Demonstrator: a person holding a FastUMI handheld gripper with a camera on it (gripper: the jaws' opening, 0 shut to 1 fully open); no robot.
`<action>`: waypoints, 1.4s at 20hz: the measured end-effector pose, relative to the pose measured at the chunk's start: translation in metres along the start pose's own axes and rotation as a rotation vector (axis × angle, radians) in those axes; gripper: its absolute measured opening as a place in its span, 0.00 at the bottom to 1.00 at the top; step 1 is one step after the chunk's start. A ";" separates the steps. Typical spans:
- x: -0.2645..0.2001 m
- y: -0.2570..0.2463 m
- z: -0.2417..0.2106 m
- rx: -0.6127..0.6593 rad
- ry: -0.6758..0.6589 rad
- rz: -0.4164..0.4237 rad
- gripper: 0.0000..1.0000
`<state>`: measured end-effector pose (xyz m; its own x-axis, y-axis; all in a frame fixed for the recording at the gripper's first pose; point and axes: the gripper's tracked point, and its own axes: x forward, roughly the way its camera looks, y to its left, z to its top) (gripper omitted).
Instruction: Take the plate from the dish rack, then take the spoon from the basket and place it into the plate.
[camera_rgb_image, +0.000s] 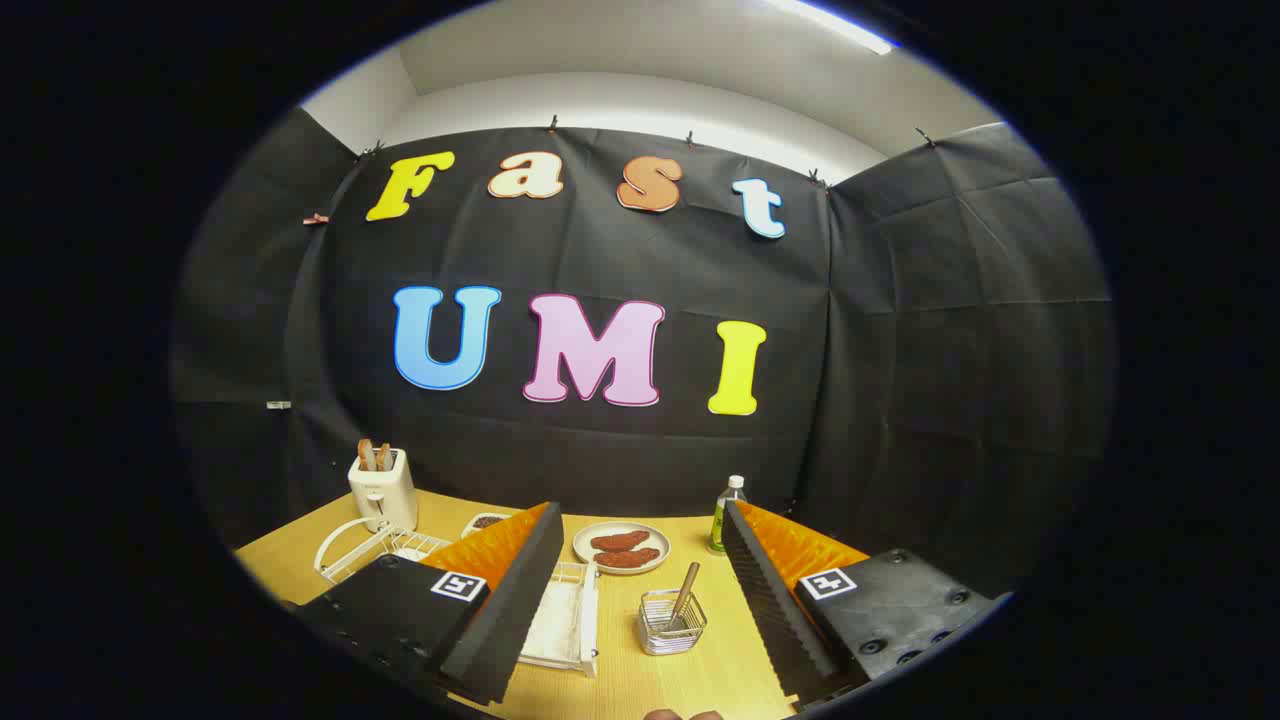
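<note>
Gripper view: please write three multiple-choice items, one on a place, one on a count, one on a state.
1. Where is the spoon?
A. in the wire basket
B. on the plate
C. in the toaster

2. How many brown food pieces lie on the plate with food?
A. one
B. two
C. four

3. What are the fingers of the gripper at?
A. shut on the spoon
B. shut on the bottle
C. open, holding nothing

Answers: 1 A, the handle rises out of the basket. 2 B, two pieces lie side by side. 3 C, a wide gap separates the fingers.
</note>
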<state>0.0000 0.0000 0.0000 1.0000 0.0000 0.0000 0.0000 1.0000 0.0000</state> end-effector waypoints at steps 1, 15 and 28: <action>0.000 0.001 -0.001 0.000 0.004 -0.002 0.98; 0.006 0.022 -0.026 0.062 0.111 0.031 0.97; 0.038 0.050 -0.037 0.038 0.255 0.124 0.97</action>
<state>0.0377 0.0503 -0.0373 0.9601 0.1275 -0.2489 -0.1179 0.9916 0.0531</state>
